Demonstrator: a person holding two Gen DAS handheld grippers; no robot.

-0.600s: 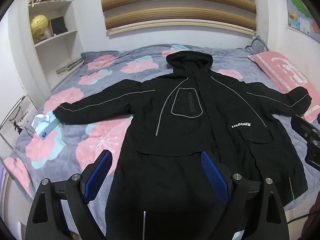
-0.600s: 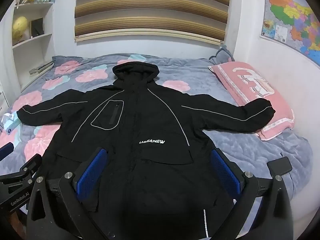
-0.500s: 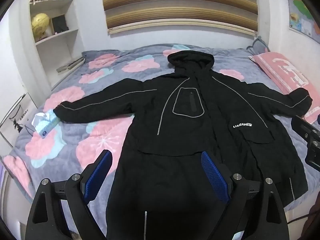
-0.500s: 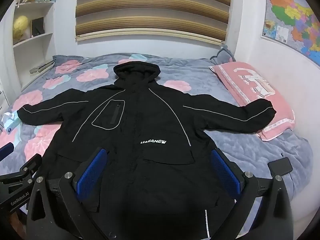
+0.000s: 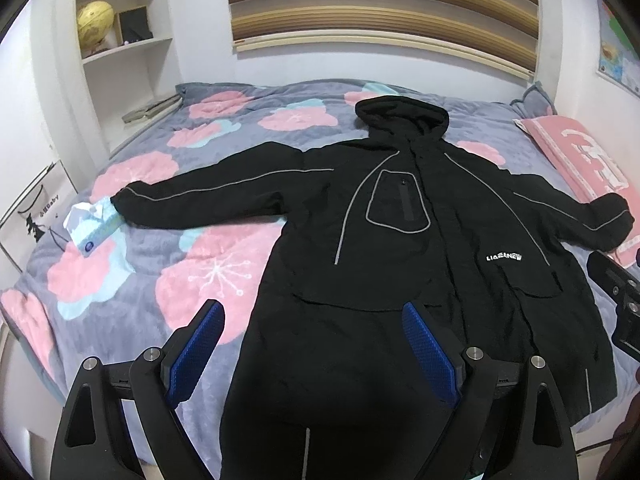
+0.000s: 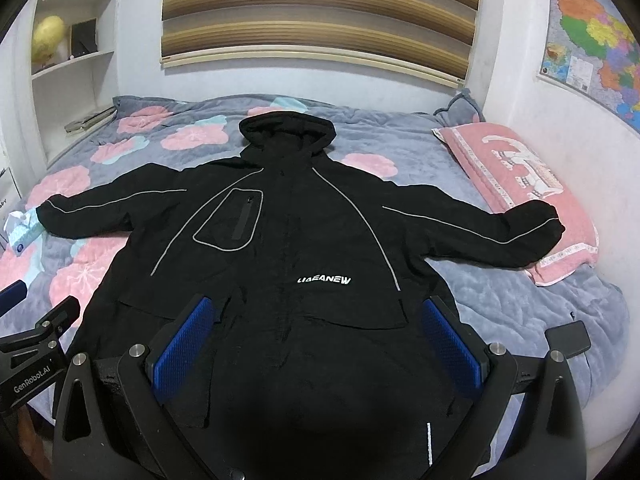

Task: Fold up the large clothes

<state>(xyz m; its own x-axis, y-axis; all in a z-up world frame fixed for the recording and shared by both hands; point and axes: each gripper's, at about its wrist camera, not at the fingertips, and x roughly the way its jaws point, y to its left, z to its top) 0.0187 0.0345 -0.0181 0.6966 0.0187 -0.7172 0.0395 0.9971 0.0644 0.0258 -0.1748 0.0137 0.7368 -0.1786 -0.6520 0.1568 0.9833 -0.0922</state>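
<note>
- Lying flat and face up on the bed, the black jacket has both sleeves spread out and its hood toward the wall.
- It looks soft, bulky and rather limp; I would grasp a sleeve cuff or the hem.
- Left gripper and right gripper: jaws released wide, holding nothing.
- Chest print reads "LIAEANEW"; the left gripper's body shows "GenRobot.AI".

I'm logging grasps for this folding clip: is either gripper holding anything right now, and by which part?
Nothing is held. The left gripper and right gripper both hover open above the black hooded jacket spread flat on the bed.
</note>
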